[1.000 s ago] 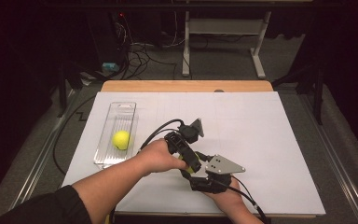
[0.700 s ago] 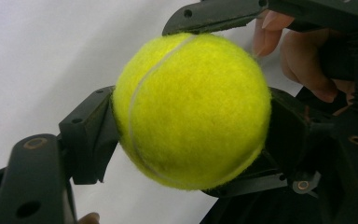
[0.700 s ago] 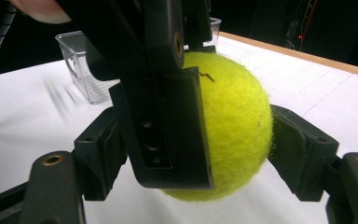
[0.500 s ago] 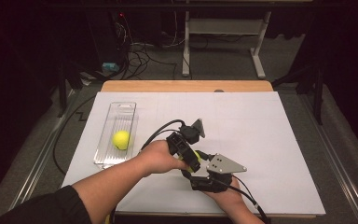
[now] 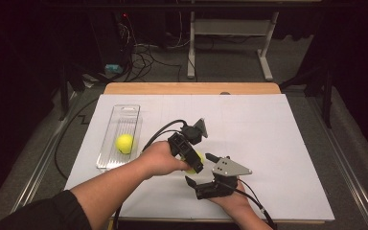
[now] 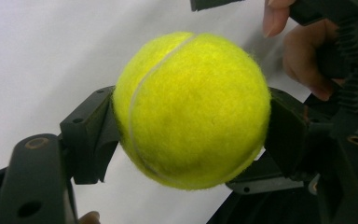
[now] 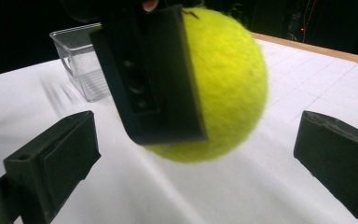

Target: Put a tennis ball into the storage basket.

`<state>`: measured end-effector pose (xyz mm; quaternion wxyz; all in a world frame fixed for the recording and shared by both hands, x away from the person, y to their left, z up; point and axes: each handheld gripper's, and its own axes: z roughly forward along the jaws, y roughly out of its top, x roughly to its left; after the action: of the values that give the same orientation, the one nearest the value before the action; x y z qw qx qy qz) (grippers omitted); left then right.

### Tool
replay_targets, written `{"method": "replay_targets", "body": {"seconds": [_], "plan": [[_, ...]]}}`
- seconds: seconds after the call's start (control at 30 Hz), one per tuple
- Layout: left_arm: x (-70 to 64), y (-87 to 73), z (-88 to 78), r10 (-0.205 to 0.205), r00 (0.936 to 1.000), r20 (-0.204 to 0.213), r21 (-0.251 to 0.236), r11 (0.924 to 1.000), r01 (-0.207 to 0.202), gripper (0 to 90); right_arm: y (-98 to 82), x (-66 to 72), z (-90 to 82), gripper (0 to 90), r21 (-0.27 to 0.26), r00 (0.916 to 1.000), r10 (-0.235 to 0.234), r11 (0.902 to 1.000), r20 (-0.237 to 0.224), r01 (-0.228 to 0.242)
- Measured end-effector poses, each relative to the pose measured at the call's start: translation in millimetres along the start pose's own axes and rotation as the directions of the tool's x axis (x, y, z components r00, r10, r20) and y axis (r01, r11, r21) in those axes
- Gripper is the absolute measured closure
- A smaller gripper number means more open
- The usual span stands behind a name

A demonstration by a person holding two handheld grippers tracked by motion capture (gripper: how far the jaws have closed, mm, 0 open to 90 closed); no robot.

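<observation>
Two grippers meet: left gripper pinches an unbranded tennis ball; right gripper's jaws have just spread.

Table – white sheet on it – clear tray at left

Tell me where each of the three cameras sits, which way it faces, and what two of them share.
High view: above the person's side, looking forward and down on the table, clear tray, both forearms and grippers.
Left gripper view: rides the left gripper, looking along its jaws, which are shut on a tennis ball; fingers of the other hand show beyond.
Right gripper view: rides the right gripper, jaws just opened, facing the ball and tray.
Shared: both gripper views show the same ball.
</observation>
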<state>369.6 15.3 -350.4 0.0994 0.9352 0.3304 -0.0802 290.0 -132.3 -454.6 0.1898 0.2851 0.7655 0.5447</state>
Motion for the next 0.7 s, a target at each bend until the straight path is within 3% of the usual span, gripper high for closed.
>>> {"method": "replay_targets", "body": {"seconds": [0.3, 0.5, 0.7], "plan": [[14.0, -4.9, -4.6, -0.026, 0.9992, -0.031, 0.011, 0.9996, 0.026, 26.2, -6.4, -11.6, -11.2, 0.0, 0.011, 0.9997, 0.001, 0.9999, 0.026, -0.001], [26.6, -14.7, -15.4, -0.066, 0.9964, -0.054, -0.013, 0.9978, 0.065, 26.2, -11.3, -27.5, -24.6, 0.0, 0.013, 0.9966, 0.013, 0.9998, 0.081, -0.014], [42.8, -32.4, -29.8, -0.096, 0.9925, -0.076, -0.029, 0.9952, 0.094, 26.2, -15.0, -48.9, -45.8, 0.0, 0.002, 0.9862, 0.037, 0.9993, 0.161, -0.038]]}}
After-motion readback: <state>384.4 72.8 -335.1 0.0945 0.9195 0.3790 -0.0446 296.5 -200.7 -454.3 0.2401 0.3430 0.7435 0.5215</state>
